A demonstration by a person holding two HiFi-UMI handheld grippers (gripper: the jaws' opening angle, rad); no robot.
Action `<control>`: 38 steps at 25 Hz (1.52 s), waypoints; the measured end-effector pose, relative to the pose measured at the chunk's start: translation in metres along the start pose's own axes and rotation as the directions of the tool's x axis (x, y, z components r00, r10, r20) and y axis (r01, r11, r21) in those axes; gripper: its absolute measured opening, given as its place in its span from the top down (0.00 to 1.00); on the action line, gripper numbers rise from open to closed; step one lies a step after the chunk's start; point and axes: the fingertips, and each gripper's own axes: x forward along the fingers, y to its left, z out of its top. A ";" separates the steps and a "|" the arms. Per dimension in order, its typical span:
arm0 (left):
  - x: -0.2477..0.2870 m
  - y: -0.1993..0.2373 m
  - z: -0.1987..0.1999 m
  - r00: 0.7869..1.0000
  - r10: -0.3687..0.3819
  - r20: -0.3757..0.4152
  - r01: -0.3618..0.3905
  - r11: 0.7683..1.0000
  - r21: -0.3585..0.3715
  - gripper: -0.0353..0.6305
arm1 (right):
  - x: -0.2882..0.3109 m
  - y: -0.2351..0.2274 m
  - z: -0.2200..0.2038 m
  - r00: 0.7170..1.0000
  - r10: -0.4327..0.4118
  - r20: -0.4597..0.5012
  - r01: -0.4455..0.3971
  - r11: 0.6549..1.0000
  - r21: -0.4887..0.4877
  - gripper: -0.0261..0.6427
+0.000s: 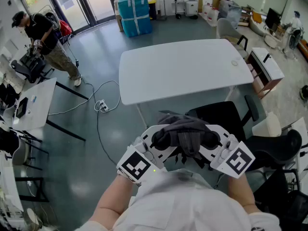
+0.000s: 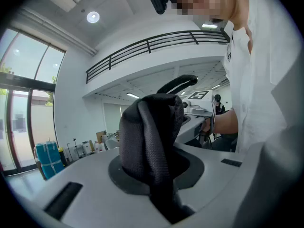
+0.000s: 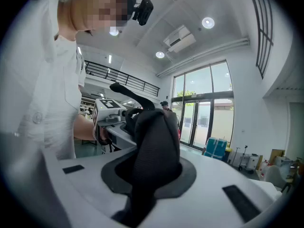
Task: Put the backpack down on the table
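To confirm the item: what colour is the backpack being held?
Dark grey, almost black, woven fabric on the backpack; clearest in the left gripper view.

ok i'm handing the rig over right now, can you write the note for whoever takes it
left gripper: jaws shut on the backpack, held up in front of the chest.
right gripper: jaws shut on the same backpack, level with the left one.
backpack: bunched between the two grippers, in the air, on the near side of the white table.
done: backpack is gripped by both and held up.
left: carry it forward over the table, lower it onto the top, open both jaws.
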 end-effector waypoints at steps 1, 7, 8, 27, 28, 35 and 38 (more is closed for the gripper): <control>-0.001 0.001 0.002 1.000 -0.001 0.003 0.001 1.000 0.004 0.83 | 0.001 0.000 0.001 1.000 0.000 -0.003 0.000 1.000 0.000 0.85; -0.003 0.002 0.004 1.000 -0.009 0.000 0.009 1.000 0.004 0.83 | 0.002 0.000 0.004 1.000 -0.004 -0.007 0.004 1.000 0.004 0.85; -0.002 0.001 0.003 1.000 -0.008 0.007 0.008 1.000 0.001 0.83 | 0.001 0.001 0.002 1.000 -0.004 -0.009 0.004 1.000 0.004 0.85; -0.034 0.006 -0.006 1.000 0.001 0.010 -0.001 1.000 -0.026 0.83 | 0.026 0.022 0.005 1.000 0.030 -0.005 -0.030 0.999 0.041 0.85; -0.037 0.010 -0.007 1.000 0.002 0.016 -0.002 1.000 -0.031 0.83 | 0.030 0.023 0.007 0.999 0.033 -0.005 -0.033 0.999 0.043 0.85; -0.055 0.035 -0.017 1.000 0.013 0.015 -0.012 0.999 -0.052 0.83 | 0.064 0.021 0.009 0.999 0.052 -0.002 -0.052 0.997 0.054 0.85; -0.066 0.050 -0.024 1.000 0.018 0.001 -0.018 0.998 -0.059 0.83 | 0.083 0.020 0.010 0.998 0.063 -0.004 -0.062 0.996 0.060 0.85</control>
